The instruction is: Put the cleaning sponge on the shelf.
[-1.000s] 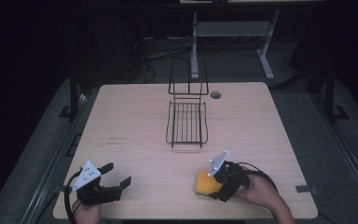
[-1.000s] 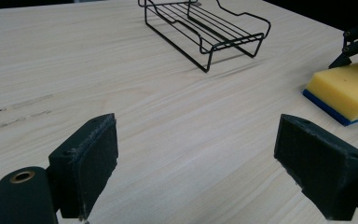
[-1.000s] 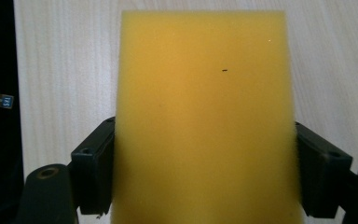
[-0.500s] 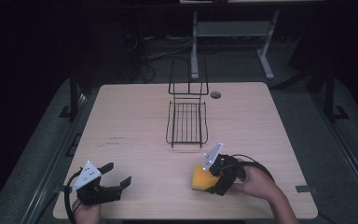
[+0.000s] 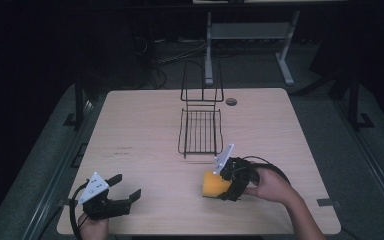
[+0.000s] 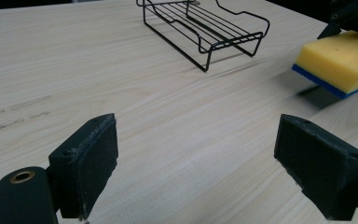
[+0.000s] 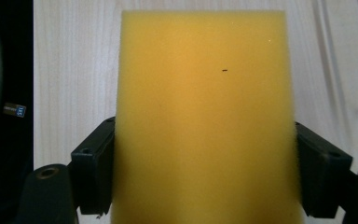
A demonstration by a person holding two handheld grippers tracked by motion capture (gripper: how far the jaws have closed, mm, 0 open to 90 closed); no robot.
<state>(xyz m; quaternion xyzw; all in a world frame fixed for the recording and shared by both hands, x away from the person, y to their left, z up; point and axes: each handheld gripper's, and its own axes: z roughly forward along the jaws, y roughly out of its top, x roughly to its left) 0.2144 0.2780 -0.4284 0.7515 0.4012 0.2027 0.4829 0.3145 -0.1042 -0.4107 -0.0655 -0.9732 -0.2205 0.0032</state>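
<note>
Pale wood-grain tabletop (image 5: 140,130), matt and smooth, with fine straight lines running along it and a few faint dark scuffs toward the left edge. Thin black wire rack (image 6: 205,28) near the far edge, metal by the look, with a slight sheen on the rods. Yellow sponge (image 7: 205,116) of soft foam, finely pored and dull, backed by a thin blue layer that looks coarser in the left gripper view. Black matt plastic on the left gripper (image 6: 214,168), pads (image 6: 93,163) rubbery, faintly grainy, whitened at the edges. Same matt black on the right gripper (image 7: 205,182); light grey, flat, dull plate (image 5: 223,158) on top.
</note>
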